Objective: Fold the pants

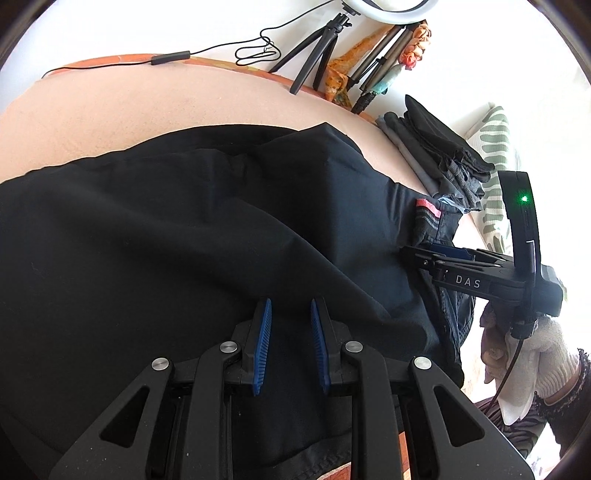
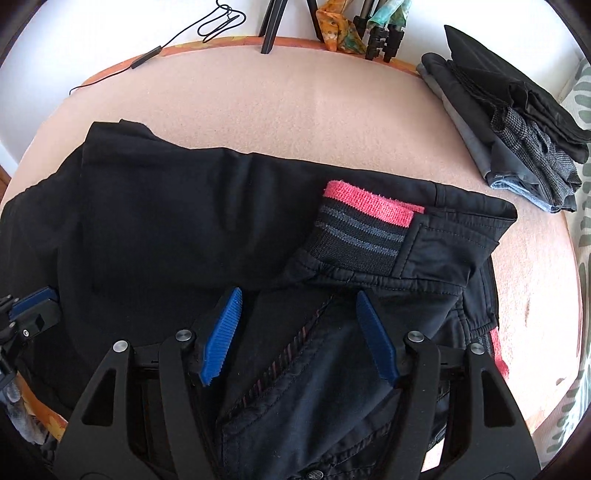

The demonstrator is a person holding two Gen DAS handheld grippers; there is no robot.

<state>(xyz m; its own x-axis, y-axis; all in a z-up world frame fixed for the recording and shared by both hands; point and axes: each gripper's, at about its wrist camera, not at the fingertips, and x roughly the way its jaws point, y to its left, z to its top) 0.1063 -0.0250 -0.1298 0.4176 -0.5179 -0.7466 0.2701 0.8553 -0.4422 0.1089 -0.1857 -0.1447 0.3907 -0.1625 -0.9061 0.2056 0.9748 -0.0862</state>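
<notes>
Blue ribbed pads of the left gripper [image 1: 291,345] stand closest to the lens, a narrow gap between them with black cloth of the pants [image 1: 184,229] running up through it; whether the pads actually pinch that cloth I cannot tell from this view. Those pants lie spread across the pinkish tabletop [image 1: 110,107], bunched and partly doubled over, filling most of the near side. From the right wrist view the waistband [image 2: 364,229] shows turned back, with its black-and-grey striped elastic and a pink edge facing up, and a zip fly running down just below it. Over that fly hangs the right gripper [image 2: 299,332], its jaws standing apart with the cloth beneath them and the pads pressing on nothing, so it is released. In the left wrist view the same right gripper reaches in from the right edge, carried by a hand in a white knitted glove [image 1: 546,354]. Well apart at the far right corner of the tabletop sits a stack of folded clothes [image 2: 517,122], dark and grey. Beyond the far edge stand a black tripod [image 1: 314,48] and a ring light [image 1: 388,11], with a thin cable [image 1: 207,48] trailing along to the left.
</notes>
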